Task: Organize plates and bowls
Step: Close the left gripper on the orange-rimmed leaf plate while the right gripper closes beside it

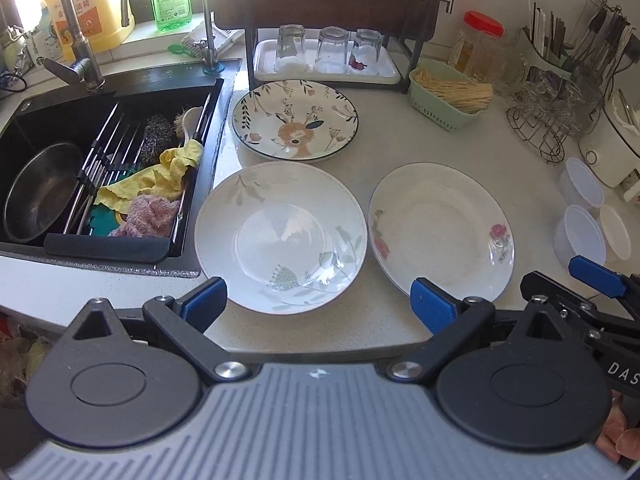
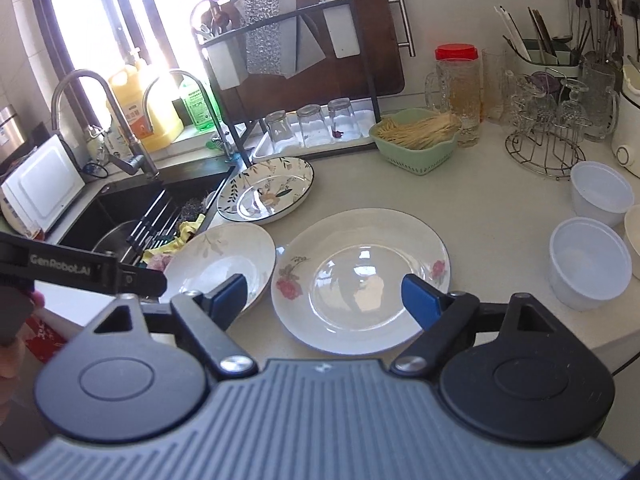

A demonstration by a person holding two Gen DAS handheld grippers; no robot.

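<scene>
While both claws hung spread and empty, the rose plate (image 2: pixel 360 280) lay dead ahead of the right claw (image 2: pixel 324 300), nearer it than the left claw (image 1: pixel 320 300), which faced the leaf bowl (image 1: pixel 280 236).

Three dishes plus some plastic bowls out on the pale counter, all right side up and empty. Leaf-print bowl (image 1: pixel 280 236), white and fairly deep with grey-green sprigs, sitting right beside the sink edge. Rose plate (image 2: pixel 360 278), white with pink flowers on the rim, flat on the counter just right of that bowl, rims nearly touching. Deer plate (image 1: pixel 295 120), cream with a dark rim, botanical pattern and a brown deer face in the middle, lying further back, in front of the tray of glasses. Translucent plastic bowls (image 2: pixel 588 262) clustered at the far right, three showing, well apart from the plates.
</scene>
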